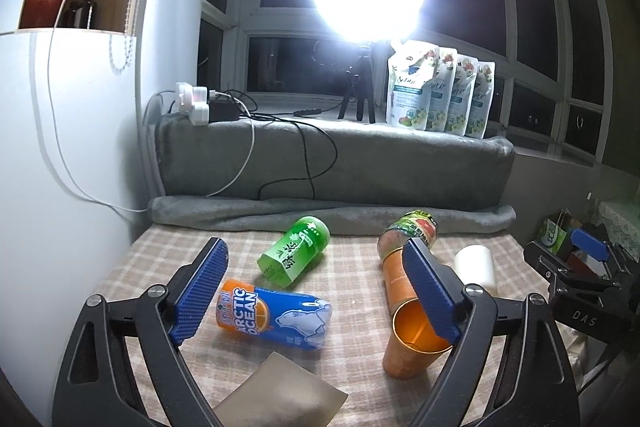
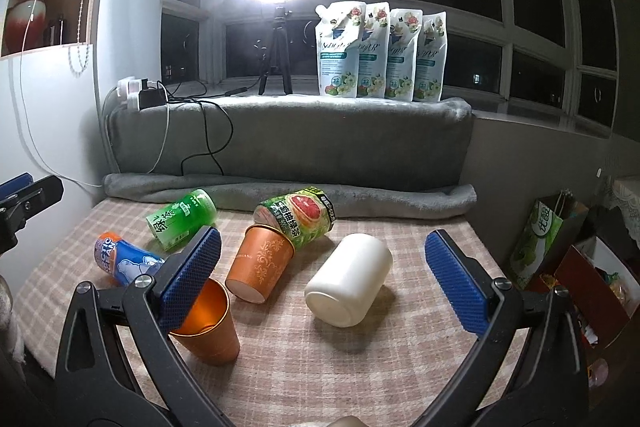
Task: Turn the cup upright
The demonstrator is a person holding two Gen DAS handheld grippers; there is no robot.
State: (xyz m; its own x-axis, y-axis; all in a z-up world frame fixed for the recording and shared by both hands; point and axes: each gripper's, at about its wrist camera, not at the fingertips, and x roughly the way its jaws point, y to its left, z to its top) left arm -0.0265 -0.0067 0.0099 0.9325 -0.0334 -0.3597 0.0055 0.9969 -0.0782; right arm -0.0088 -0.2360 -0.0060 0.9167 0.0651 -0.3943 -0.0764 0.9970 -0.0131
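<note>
Two orange metal cups are on the checked cloth. One orange cup (image 2: 208,323) stands upright near the front; it shows in the left wrist view (image 1: 412,343) behind my right-hand finger. The other orange cup (image 2: 260,263) lies on its side with its base toward me, its mouth against a grapefruit-label can (image 2: 300,217); it also shows in the left wrist view (image 1: 396,277). A white cup (image 2: 350,277) lies on its side, base toward me. My left gripper (image 1: 316,287) is open over the Arctic Ocean can (image 1: 276,315). My right gripper (image 2: 320,279) is open, with the white cup between its fingers.
A green tea can (image 1: 294,257) lies on its side at the back. A brown paper piece (image 1: 280,395) lies at the front edge. A rolled grey blanket (image 2: 280,193) borders the far side. Boxes and a bag (image 2: 560,259) stand off the right edge.
</note>
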